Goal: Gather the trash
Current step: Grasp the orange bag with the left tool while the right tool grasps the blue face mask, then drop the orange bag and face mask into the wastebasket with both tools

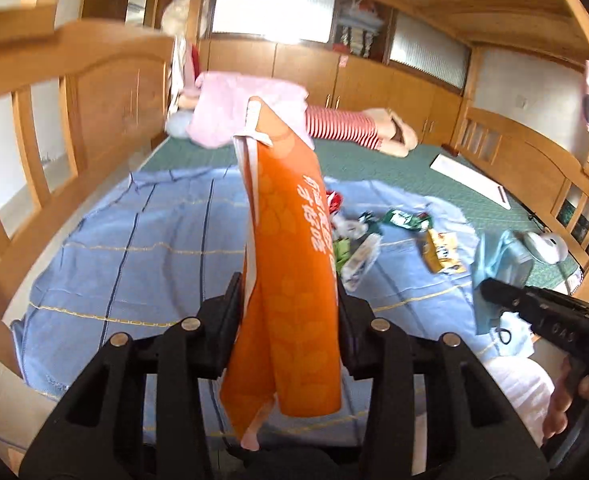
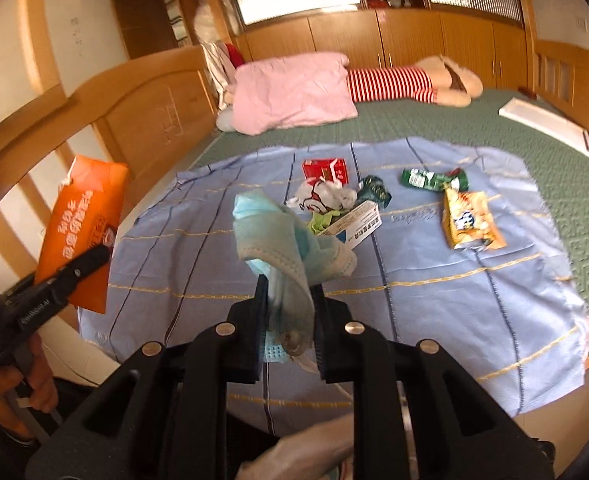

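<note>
A wide bed with a wooden headboard (image 2: 142, 100) carries a green mat (image 2: 434, 128), and a blue checked cloth (image 2: 182, 240) lies over its near part. The left gripper (image 1: 290, 300) pinches an orange bag (image 1: 290, 240) held upright above the cloth. The right gripper (image 2: 288, 300) clamps crumpled blue face masks (image 2: 282, 232). Loose wrappers (image 2: 470, 220) lie scattered on the cloth. A pink blanket (image 2: 294, 92) rests beside wooden cabinets (image 2: 414, 40).
</note>
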